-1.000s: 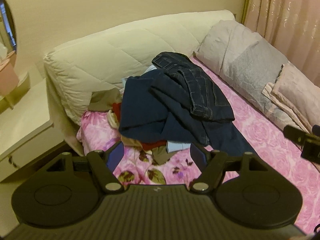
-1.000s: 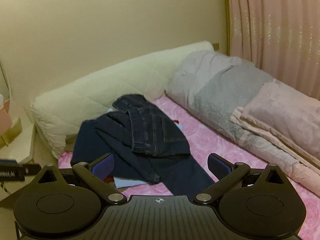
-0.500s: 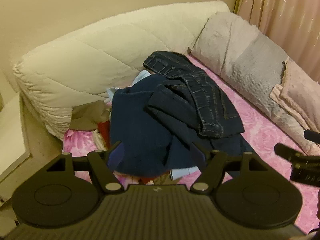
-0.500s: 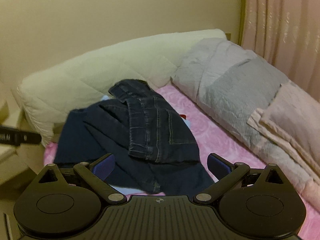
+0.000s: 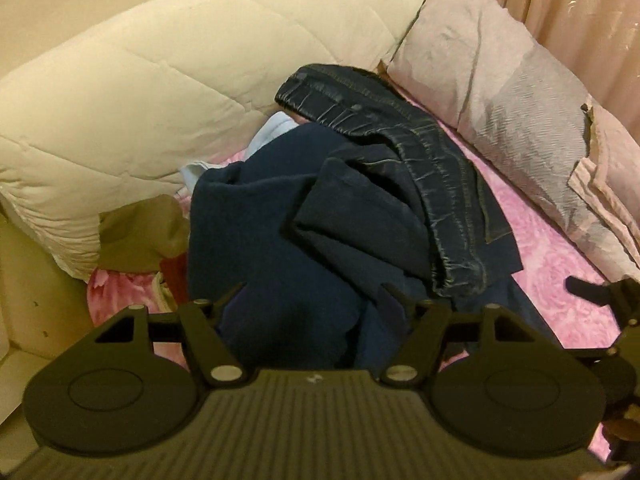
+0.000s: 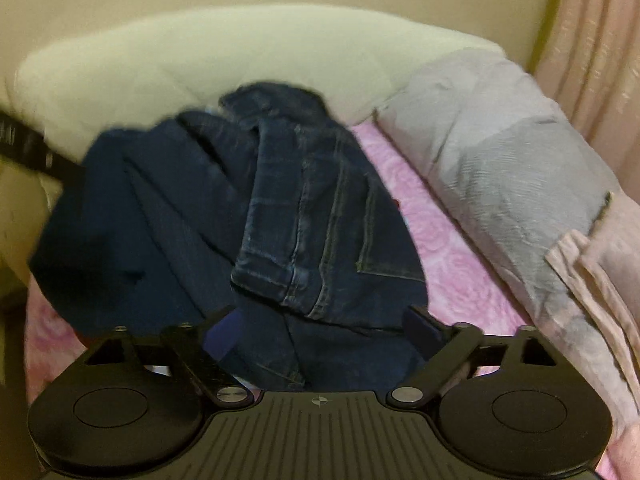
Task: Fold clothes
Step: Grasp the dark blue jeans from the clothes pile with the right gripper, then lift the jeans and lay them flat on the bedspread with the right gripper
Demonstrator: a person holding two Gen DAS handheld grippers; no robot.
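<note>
A heap of clothes lies on the pink flowered bed sheet (image 5: 560, 300). Dark blue jeans (image 5: 420, 152) lie on top, draped over a plain navy garment (image 5: 272, 240). Light blue cloth (image 5: 272, 132), an olive piece (image 5: 140, 236) and a red piece (image 5: 174, 276) peek out beneath. My left gripper (image 5: 308, 300) is open, just above the navy garment's near edge, holding nothing. In the right wrist view, my right gripper (image 6: 320, 320) is open over the near end of the jeans (image 6: 312, 208), beside the navy garment (image 6: 132, 216). Each gripper shows at the other view's edge.
A cream quilted duvet roll (image 5: 160, 80) lines the head of the bed. A grey-lilac pillow (image 5: 500, 92) and folded pink bedding (image 5: 612, 184) lie along the right side, before a pink curtain (image 5: 580, 20). The bed's left edge drops to a pale surface (image 5: 24, 320).
Both grippers have moved forward and down toward the clothes heap, which now fills more of each view. The right wrist view is blurred by motion. Both stay open.
</note>
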